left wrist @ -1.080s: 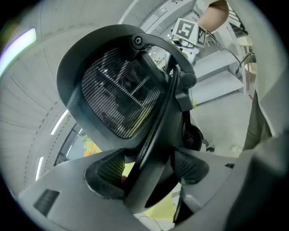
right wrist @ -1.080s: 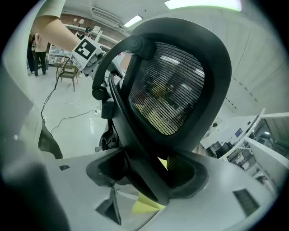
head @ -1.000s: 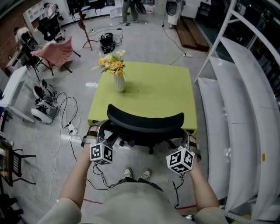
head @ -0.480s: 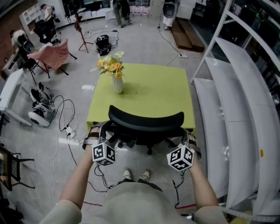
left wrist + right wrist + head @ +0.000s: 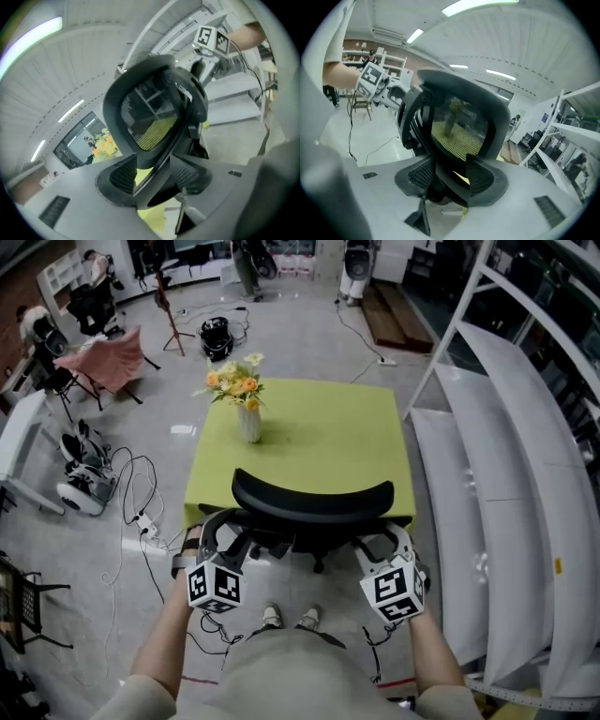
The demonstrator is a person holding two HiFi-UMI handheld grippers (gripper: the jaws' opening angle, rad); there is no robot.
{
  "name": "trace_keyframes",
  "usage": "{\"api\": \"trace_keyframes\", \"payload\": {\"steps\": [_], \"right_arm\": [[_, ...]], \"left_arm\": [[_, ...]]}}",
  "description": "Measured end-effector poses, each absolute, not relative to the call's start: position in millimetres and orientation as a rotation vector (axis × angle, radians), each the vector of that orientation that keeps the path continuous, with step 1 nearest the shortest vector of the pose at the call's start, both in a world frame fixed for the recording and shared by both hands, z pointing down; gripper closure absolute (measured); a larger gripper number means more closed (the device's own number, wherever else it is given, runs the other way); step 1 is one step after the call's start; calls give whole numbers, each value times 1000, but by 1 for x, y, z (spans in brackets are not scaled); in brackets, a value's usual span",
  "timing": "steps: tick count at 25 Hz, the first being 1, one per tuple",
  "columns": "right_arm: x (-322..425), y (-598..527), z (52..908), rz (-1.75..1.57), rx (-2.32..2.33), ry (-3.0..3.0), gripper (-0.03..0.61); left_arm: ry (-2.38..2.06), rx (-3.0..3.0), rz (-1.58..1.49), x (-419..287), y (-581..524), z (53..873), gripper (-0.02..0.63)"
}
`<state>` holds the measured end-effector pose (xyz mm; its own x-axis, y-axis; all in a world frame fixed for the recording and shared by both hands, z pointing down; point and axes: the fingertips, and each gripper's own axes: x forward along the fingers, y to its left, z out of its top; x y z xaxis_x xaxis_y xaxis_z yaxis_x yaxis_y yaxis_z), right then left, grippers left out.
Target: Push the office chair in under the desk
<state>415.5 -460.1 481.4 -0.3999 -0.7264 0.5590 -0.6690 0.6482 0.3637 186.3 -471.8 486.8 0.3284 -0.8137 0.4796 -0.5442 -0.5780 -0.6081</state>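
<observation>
At near edge of green square surface (image 5: 319, 446), L gripper (image 5: 152, 176) & R gripper (image 5: 447, 176) fingers just closed, clenched on black mesh office chair (image 5: 312, 502) backrest.

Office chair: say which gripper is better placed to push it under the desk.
Neither, probably: left gripper and right gripper have just closed on opposite sides of the office chair's backrest, facing the desk.
</observation>
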Motion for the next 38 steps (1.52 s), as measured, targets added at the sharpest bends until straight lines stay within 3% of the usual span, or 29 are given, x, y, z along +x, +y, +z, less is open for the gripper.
{"api": "trace_keyframes", "payload": {"steps": [2,8,19,28,33,38], "right_arm": [[409,-455,455,-86,1101,-2232,376],[397,-445,391,-69,1183,-2361,439],[373,-428,278,-327,1318,-2549,454],[389,-423,219,-341,1549,-2689,513],[393,-423,229,-269,1586,-2688,548],[390,-424,255,-201,1561,-2648,565]], "left_arm": [[1275,-2350,-995,187,-470,461,407],[1332,-2427,-731,190,-464,386,419],[1465,-2497,-253,202,-458,276,474],[1452,-2428,-171,201,-437,228,502],[1462,-2461,-147,196,-435,230,565],[1479,-2495,-158,193,-437,251,577]]}}
